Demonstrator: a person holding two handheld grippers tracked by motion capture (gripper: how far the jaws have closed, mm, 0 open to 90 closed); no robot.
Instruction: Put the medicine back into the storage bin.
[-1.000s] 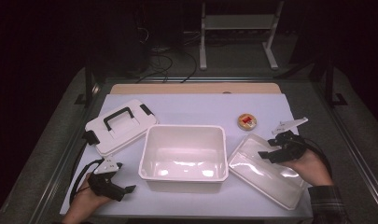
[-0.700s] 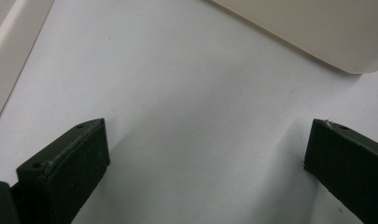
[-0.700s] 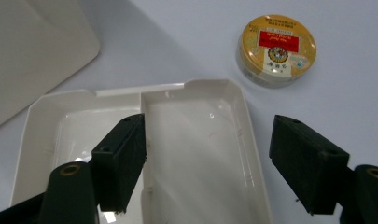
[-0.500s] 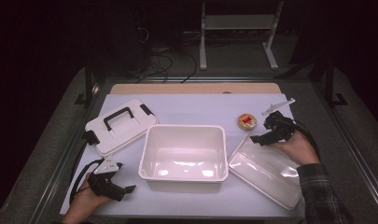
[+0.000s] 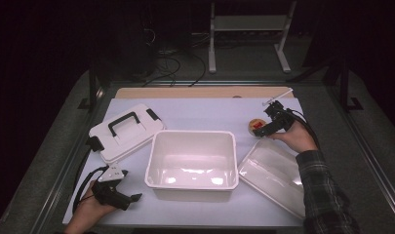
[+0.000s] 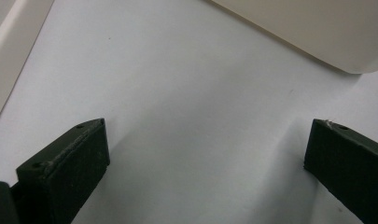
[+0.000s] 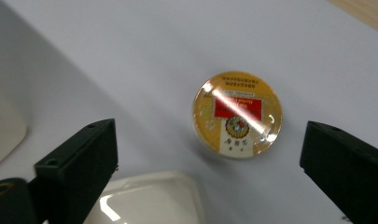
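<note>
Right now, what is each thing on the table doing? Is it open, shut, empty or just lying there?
white box: open, empty, upright.
lid with black handle: off the box, lying flat, handle up.
clear lid: lying beside the box.
round tin: shut, lying flat, untouched.
right gripper: open, over the tin.
left gripper: open, holding nothing.

White bin (image 5: 191, 158), white lid (image 5: 124, 130) with black handle, gold-yellow round tin (image 7: 237, 114) with red label, black jaws.
</note>
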